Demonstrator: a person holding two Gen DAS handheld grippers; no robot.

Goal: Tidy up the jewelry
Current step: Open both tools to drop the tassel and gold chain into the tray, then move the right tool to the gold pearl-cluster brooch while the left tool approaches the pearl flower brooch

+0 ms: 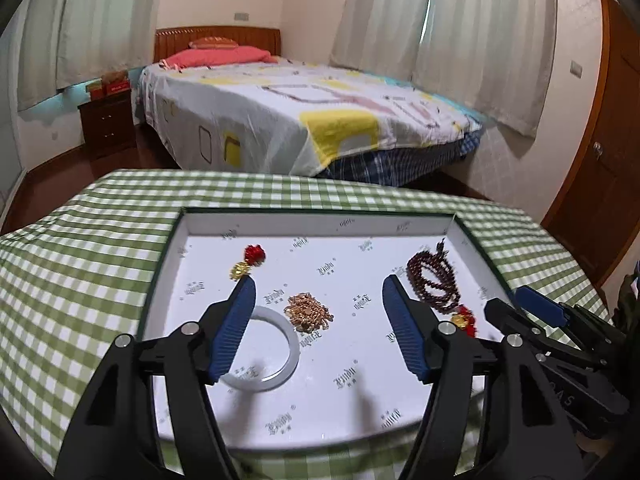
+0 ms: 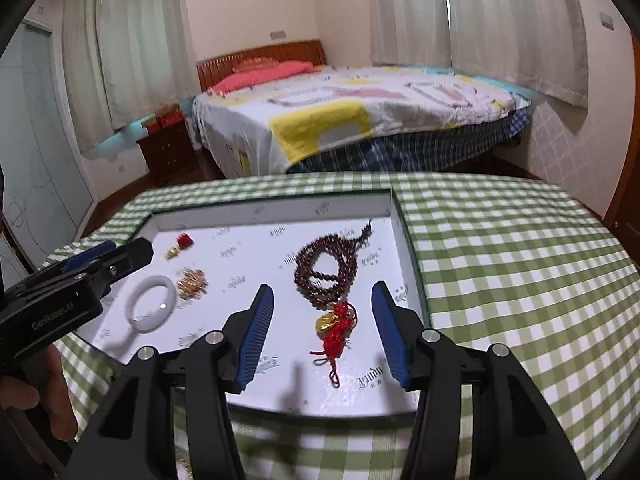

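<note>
where white bangle [image 1: 262, 350] lies, gold chain [image 1: 309, 311] beside, beads [image 2: 326, 270] apart

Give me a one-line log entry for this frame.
left gripper: open, over tray | right gripper: open, above bead necklace | white bangle, gold chain, red charm: lying in tray, untouched

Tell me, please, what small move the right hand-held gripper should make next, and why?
Probably lower the right hand-held gripper onto the dark bead necklace. Its jaws are open and empty, and the necklace's gold charm with red tassel already lies between the fingers on the white tray.
</note>
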